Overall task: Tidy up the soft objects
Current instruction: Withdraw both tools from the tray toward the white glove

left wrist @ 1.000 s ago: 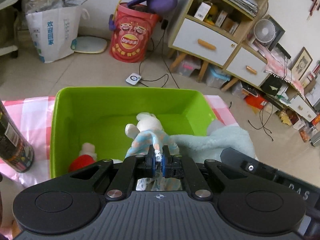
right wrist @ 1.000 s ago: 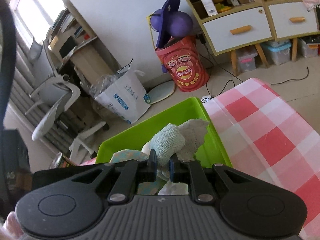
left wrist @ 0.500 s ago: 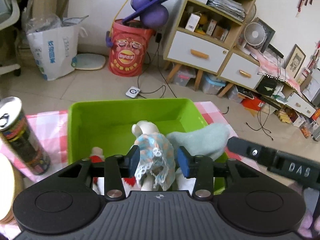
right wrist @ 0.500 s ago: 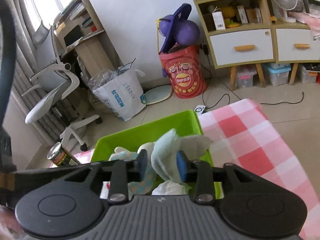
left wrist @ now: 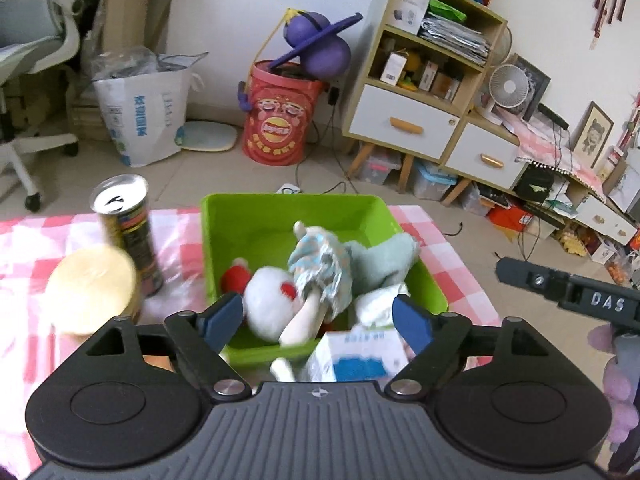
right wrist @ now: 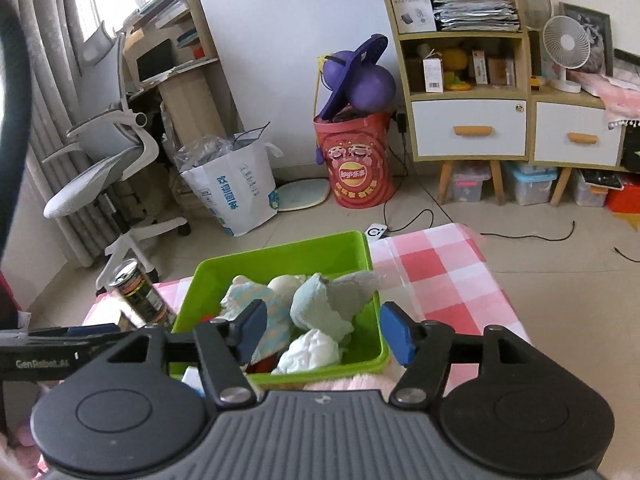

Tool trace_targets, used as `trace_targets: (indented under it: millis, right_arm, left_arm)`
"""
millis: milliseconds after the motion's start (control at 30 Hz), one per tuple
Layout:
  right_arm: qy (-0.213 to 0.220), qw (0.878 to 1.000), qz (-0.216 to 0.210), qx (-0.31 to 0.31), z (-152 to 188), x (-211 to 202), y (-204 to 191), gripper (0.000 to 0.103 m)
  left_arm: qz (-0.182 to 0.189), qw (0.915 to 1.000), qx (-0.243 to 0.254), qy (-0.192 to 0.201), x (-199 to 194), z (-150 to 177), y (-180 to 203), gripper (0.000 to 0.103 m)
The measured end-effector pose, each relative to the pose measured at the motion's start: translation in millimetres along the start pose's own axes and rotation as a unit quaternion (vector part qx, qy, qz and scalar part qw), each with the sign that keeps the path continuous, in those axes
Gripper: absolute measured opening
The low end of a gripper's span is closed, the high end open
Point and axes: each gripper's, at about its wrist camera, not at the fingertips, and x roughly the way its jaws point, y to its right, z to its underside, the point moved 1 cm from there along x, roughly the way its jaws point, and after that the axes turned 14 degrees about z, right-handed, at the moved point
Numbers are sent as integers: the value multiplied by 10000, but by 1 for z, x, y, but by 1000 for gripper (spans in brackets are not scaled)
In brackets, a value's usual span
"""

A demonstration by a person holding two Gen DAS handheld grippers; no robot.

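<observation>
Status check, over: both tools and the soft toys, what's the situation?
Left tool open, empty. Right tool open, empty. Doll, teal plush and white cloth in green bin. White box just short of the bin.

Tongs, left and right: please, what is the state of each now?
Left tongs: open, holding nothing.
Right tongs: open, holding nothing.

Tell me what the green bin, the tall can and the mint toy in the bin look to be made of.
Green bin: apparently moulded plastic, with smooth, slightly glossy, uniformly coloured walls.
Tall can: shiny silver metal top; the body under its dark printed wrap could be metal or card.
Mint toy: plush fabric, seemingly terry or fleece, with a matte, nubbly pile that folds softly.
</observation>
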Motion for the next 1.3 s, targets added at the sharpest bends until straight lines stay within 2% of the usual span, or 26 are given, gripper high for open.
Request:
trace_targets:
  millis: [167, 333, 533, 667, 867, 1100, 1300]
  right_arm:
    - [18, 10000, 16, -38, 7, -24, 3, 45]
    - [132, 9998, -39, -146, 19, -47, 5, 57]
    - [199, 9992, -26, -357, 41, -60, 0, 67]
    - [287, 9980, -66, -568, 60, -62, -7, 69]
    - [353, 9963, -210, -761, 87, -51, -17, 74]
    - [239, 9899, -316, -1363, 117, -28, -37, 74]
    - [45, 9819, -472, -1836, 136, -6, -56, 74]
  left_arm:
    - [-161, 9998, -5, 81, -26, 19, 4, 91]
    - [-359, 9993, -18, 114, -46, 39, 6, 97]
    - [-679, 9974, 184, 147, -63, 68, 11, 98]
    - [-806, 9962, 212, 251, -69, 88, 7, 98]
    - [-936, 9952, 168, 225, -65, 108, -10, 98]
    - [-1127, 9925, 479, 18, -45, 142, -33, 98]
    - [-968, 9936, 583, 30, -34, 155, -50, 98]
